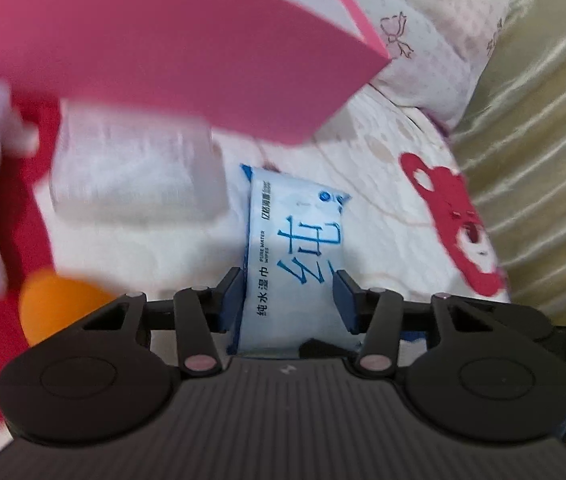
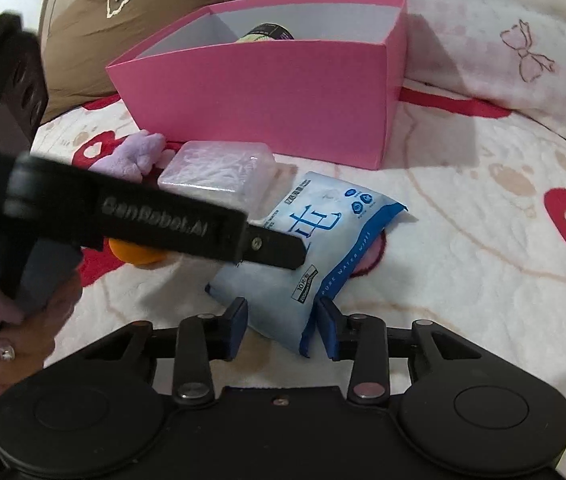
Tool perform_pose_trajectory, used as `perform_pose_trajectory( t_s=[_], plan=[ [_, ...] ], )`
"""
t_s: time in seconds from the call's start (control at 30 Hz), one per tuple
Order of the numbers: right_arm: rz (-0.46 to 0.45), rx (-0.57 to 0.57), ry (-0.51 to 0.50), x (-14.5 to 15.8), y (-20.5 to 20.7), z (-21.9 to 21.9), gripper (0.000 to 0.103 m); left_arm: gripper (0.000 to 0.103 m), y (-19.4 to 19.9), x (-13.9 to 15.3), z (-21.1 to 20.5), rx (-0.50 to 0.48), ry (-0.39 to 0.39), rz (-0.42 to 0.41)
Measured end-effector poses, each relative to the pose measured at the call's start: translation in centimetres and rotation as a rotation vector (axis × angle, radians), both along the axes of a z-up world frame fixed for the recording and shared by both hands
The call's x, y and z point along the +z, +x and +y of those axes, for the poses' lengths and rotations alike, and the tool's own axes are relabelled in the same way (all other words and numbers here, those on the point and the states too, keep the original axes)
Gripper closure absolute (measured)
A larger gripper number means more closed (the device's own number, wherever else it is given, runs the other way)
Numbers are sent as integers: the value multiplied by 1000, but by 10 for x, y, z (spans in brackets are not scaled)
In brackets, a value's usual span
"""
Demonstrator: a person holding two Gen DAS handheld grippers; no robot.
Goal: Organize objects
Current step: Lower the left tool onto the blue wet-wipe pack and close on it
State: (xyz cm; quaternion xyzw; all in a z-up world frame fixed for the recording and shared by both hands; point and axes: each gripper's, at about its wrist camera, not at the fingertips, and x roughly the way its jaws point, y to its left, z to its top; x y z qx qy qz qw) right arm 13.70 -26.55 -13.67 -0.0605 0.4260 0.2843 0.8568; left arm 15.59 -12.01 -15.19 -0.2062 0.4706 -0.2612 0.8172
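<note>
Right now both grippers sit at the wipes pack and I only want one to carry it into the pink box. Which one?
Left, probably. The left gripper has the wipes pack squarely between its fingers, mid-body. The right gripper only pinches a corner. The pink box lies just beyond.

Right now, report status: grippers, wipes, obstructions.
Left gripper shut on wipes pack. Right gripper shut on its corner. Pink box open behind; clear case alongside.

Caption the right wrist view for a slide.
Both claws grip one wipes pack on the bedspread, near a pink box.
</note>
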Motion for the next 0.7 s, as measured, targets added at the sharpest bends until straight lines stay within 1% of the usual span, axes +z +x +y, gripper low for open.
perform_pose_trajectory(
  t_s=[0.07,0.1,0.13,0.2,0.23,0.27,0.33,0.37,0.4,0.43,0.47,0.53,0.63,0.7],
  plan=[
    [31,-10,-11,0,-1,-4,55,56,-4,-2,2,-17,-35,40],
    [36,-14,-8,2,-3,-7,47,56,-5,-1,0,-30,-33,57],
    [36,-2,-7,3,-6,-7,39,56,-3,0,-5,-47,-17,68],
    [23,15,-27,3,-10,-4,32,56,0,3,-12,-56,23,79],
    [17,22,-41,3,-11,-1,30,56,2,4,-13,-49,29,84],
    [11,27,-51,2,-10,2,29,56,3,4,-14,-36,37,78],
    [12,21,-60,0,-8,7,22,56,3,4,-17,-24,59,18],
    [14,10,-59,-3,-4,9,21,56,4,3,-18,-14,79,-4],
    [21,-4,-61,-7,0,9,18,56,4,2,-19,-2,96,-12],
    [39,-21,-62,-14,7,10,15,56,4,1,-20,0,96,-17],
    [45,-31,-54,-17,10,10,15,56,5,1,-20,5,88,-23],
    [25,-40,-52,-18,11,11,15,64,5,1,-20,7,63,-26],
    [11,-50,-70,-15,6,11,15,70,4,0,-20,4,58,-16],
    [8,-69,-99,-14,3,11,15,72,4,-1,-19,4,50,-4]
  ],
)
